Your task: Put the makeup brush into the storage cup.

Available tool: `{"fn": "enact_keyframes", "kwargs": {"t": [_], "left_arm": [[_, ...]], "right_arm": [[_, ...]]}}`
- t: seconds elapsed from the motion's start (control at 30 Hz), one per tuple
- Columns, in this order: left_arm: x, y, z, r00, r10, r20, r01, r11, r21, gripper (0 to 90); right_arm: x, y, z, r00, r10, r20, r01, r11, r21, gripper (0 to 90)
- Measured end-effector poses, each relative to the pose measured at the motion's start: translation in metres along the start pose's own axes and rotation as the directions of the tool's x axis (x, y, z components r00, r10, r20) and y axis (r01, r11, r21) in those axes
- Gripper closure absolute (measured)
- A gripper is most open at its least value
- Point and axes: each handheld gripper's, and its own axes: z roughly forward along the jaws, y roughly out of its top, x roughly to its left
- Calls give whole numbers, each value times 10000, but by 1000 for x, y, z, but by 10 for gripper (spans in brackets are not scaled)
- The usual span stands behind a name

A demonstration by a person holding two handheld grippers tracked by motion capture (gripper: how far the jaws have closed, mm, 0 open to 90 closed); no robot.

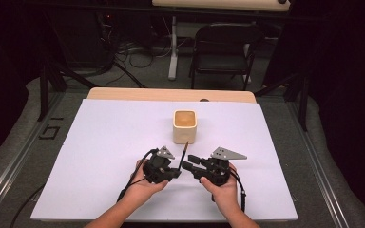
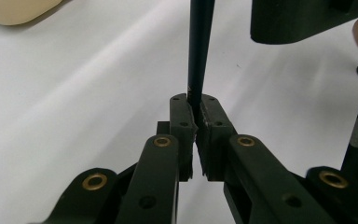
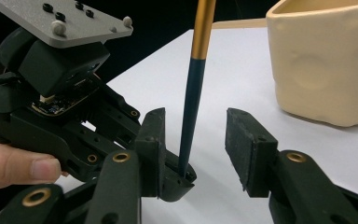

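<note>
A thin dark stick with a gold upper part (image 3: 193, 84) stands upright, its lower end clamped in my left gripper (image 2: 196, 114), which is shut on it. From above the stick (image 1: 184, 156) rises beside my left gripper (image 1: 175, 170). My right gripper (image 3: 193, 135) is open, its jaws on either side of the stick without touching it. In the high view my right gripper (image 1: 190, 165) points left toward the left one. A cream square cup (image 1: 185, 125) stands upright just beyond both grippers, and its wall (image 3: 326, 65) fills the right gripper view's upper right.
A white board (image 1: 100, 156) covers the wooden table (image 1: 123, 93). A black folding chair (image 1: 223, 47) and cables stand on the floor behind the table. Dark curtains close off both sides.
</note>
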Motion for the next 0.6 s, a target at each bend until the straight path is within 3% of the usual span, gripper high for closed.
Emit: {"fn": "enact_keyframes", "kwargs": {"t": [0.23,0.6], "left_arm": [[-1,-2,1,9995,271,-189,-267,9994,220,858],[-4,-3,2,9971,607,-450,-588,9973,434,859]], "right_arm": [[1,1,-2,9994,-264,245,261,9996,127,554],[0,4,-5,9992,-335,212,335,9994,48,598]]}}
